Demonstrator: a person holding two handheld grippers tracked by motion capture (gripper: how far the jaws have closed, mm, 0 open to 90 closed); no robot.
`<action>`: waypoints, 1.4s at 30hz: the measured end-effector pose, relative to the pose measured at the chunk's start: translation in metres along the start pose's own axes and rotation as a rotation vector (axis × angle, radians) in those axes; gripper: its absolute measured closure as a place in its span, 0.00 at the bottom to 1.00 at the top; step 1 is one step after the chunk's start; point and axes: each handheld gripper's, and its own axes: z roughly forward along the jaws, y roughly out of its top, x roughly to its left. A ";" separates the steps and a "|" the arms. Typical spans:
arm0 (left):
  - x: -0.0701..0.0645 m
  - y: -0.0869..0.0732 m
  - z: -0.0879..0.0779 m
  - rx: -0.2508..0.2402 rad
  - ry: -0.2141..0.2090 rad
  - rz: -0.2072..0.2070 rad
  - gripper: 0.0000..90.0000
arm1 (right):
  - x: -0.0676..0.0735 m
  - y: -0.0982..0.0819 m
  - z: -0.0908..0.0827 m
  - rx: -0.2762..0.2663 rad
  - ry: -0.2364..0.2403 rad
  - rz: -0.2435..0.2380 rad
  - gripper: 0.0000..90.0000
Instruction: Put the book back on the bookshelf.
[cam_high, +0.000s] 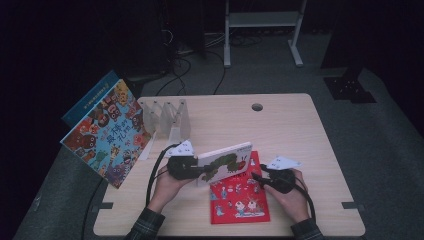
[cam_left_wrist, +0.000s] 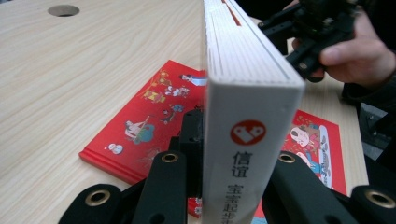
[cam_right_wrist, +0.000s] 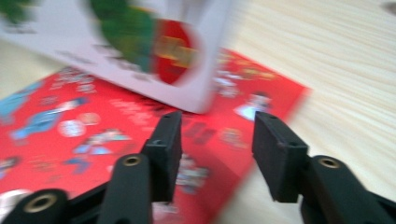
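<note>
White book (cam_left_wrist: 247, 116) between left claw (cam_left_wrist: 224, 163) jaws

Wide bare table (cam_high: 285, 125) lies open on the far and right side, broken only by the round cable hole (cam_high: 257, 107). At far left the clear divider rack (cam_high: 167, 117) blocks the way, with a big picture book (cam_high: 106, 131) leaning beside it off the left edge. Near the middle, the red book (cam_high: 239, 197) lies flat and the white caterpillar book (cam_high: 225, 162) stands tilted over it, between the two grippers.
</note>
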 end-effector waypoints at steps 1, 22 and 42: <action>0.000 0.000 -0.002 -0.004 0.002 -0.004 0.84 | -0.006 -0.002 -0.001 0.003 -0.019 0.015 0.52; 0.013 -0.008 -0.060 -0.079 0.076 -0.056 0.84 | -0.058 -0.025 -0.001 0.097 -0.175 0.123 0.41; 0.017 -0.039 -0.124 -0.139 0.169 -0.127 0.84 | -0.060 -0.024 0.002 0.112 -0.177 0.137 0.27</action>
